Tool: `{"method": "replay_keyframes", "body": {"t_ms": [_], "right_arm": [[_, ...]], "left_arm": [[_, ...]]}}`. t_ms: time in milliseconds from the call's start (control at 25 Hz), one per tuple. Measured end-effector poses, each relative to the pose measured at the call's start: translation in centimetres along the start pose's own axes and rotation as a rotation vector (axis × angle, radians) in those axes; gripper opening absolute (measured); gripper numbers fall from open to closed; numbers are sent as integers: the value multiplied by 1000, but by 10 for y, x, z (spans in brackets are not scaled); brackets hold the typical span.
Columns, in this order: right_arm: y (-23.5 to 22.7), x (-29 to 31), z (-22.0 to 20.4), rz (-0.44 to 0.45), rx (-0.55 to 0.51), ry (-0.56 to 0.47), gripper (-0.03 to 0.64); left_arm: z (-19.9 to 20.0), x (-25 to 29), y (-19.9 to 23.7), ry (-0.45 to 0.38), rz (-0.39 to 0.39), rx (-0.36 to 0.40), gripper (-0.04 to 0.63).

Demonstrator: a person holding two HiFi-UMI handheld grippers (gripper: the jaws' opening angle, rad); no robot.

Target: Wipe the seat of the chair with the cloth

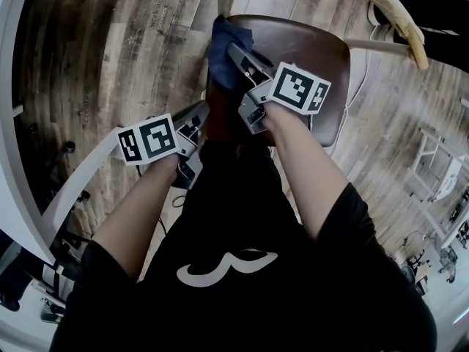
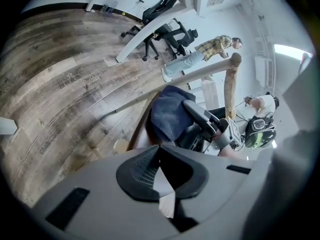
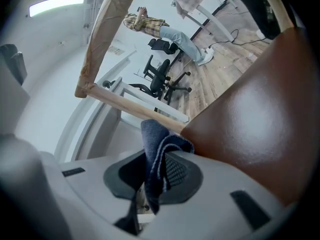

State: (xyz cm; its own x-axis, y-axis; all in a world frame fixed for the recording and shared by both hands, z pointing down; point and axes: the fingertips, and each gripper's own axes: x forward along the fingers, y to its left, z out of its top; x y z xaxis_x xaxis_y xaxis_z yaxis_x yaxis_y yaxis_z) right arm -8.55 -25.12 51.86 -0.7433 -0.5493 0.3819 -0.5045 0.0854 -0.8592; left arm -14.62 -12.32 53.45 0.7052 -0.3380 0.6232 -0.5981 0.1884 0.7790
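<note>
Head view: right hand-held gripper [image 1: 236,56], outstretched, clamps cloth [image 1: 220,46] over seat [image 1: 311,50].

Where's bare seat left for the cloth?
Bare: right half of the glossy brown chair seat, between the right hand-held gripper and the pale wooden backrest rail. Crowded: left edge, with dark blue cloth and left hand-held gripper.

"What's the person wearing?"

"A black short-sleeved shirt [image 1: 242,299] with a white curly mark. The left tool [image 1: 198,112] and the right tool [image 1: 234,51] are grey, each with a white cube [image 1: 146,139] showing black squares."
</note>
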Motion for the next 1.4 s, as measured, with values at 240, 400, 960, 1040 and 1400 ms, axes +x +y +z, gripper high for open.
{"method": "replay_keyframes", "body": {"t_ms": [240, 400, 960, 1040, 1400], "right_arm": [[-11, 6, -4, -43, -37, 30, 54], [-20, 7, -2, -95, -108, 50, 54], [-44, -4, -2, -212, -155, 53, 54], [-50, -11, 3, -226, -137, 36, 54], [-71, -38, 20, -284, -99, -16, 54]], "left_arm": [[-1, 0, 8, 17, 21, 3, 12], [-2, 2, 9, 28, 24, 9, 12], [-2, 5, 8, 35, 36, 29, 12], [-4, 8, 7, 39, 39, 31, 12], [-10, 15, 7, 75, 58, 33, 12]]}}
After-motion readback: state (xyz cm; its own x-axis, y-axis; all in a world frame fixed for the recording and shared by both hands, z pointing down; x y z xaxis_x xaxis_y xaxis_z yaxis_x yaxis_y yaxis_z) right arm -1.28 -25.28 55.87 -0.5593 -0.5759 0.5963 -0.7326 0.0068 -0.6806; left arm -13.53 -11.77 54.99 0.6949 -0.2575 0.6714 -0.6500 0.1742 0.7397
